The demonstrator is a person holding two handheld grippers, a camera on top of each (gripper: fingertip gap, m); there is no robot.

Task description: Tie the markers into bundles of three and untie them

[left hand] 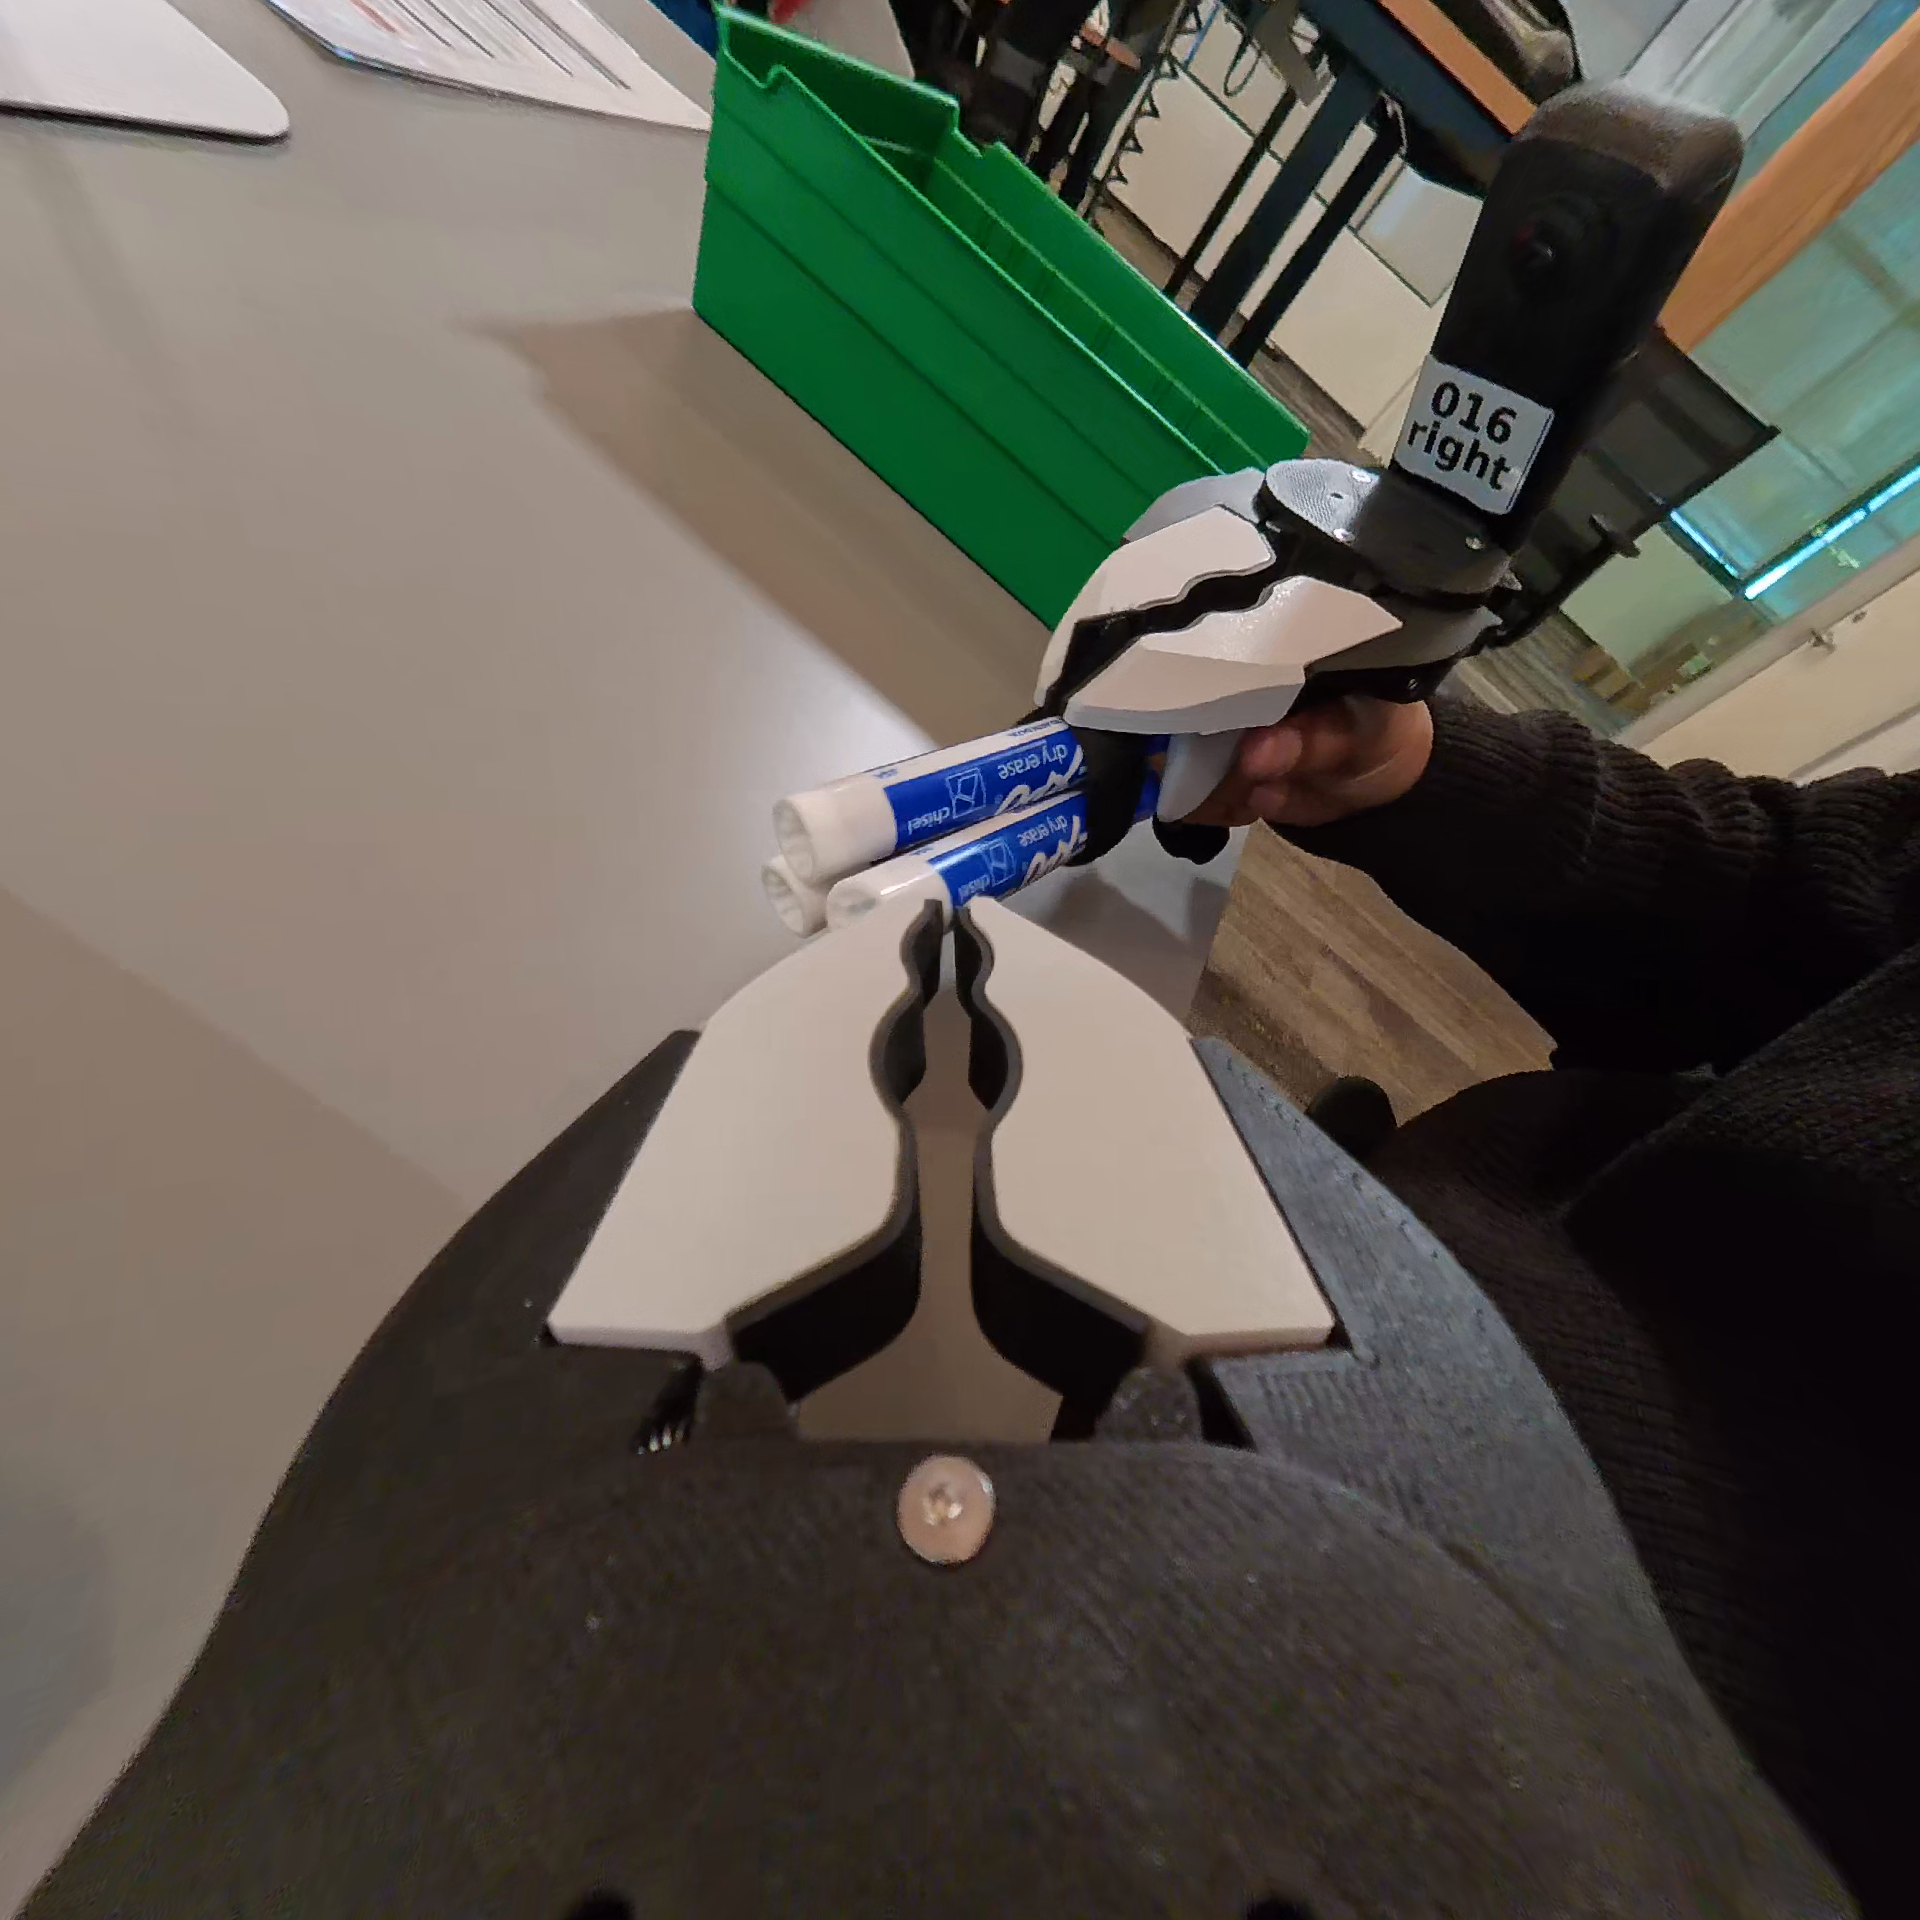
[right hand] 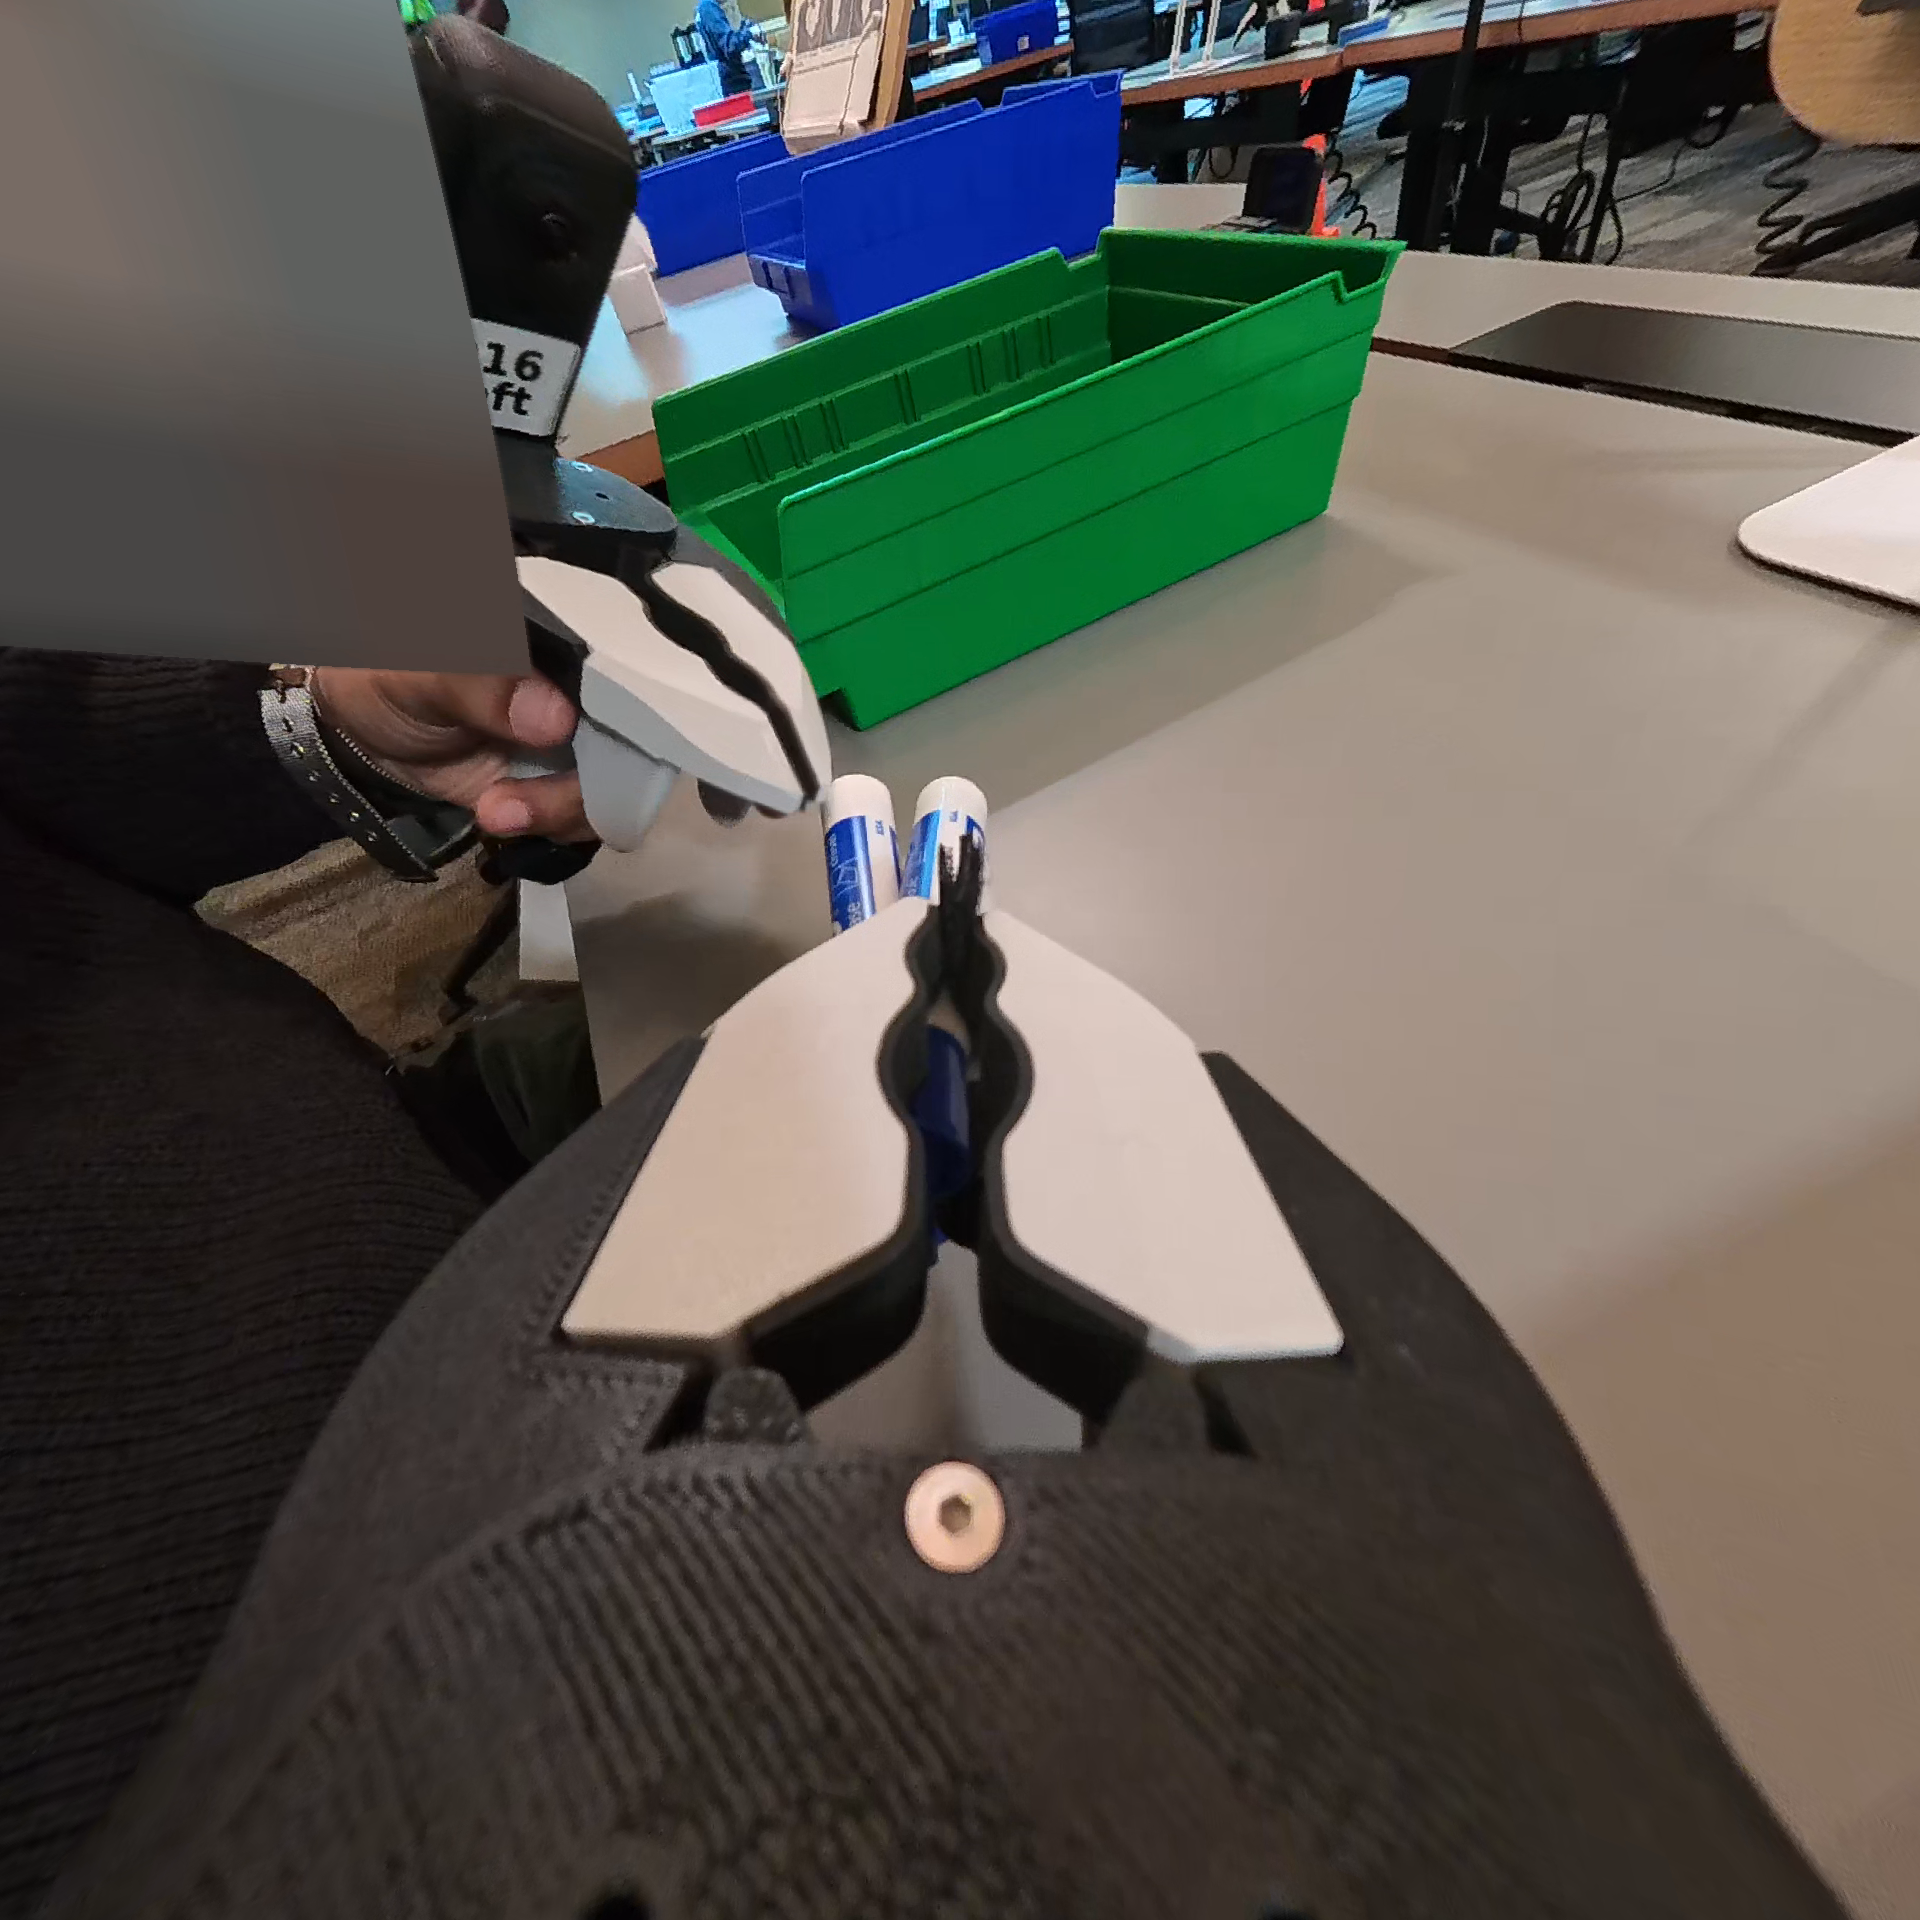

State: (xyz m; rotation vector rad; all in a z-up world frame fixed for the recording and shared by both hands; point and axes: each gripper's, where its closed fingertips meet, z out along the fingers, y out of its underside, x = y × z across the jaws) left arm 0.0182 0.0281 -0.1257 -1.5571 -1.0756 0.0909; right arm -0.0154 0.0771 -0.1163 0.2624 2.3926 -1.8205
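Right claw point(left hand: 1081, 821) is clamped on a bundle of blue-and-white markers point(left hand: 935, 805), their white ends poking out past its tips, held above the grey worktop point(left hand: 416, 623). Left claw point(left hand: 951, 914) has its fingers pressed nearly together with nothing between them, tips right up against the marker ends. Beyond both sits a green bin point(right hand: 1039, 488), with blue bins point(right hand: 935, 197) farther back. A white pad point(right hand: 1849, 530) lies off to the right.

Matt grey desk point(left hand: 364, 582); glossy green plastic bin point(right hand: 1039, 499); markers point(left hand: 935, 805) of smooth shiny plastic; fingers point(left hand: 790, 1143) matt pale plastic on rough, ridged black bodies
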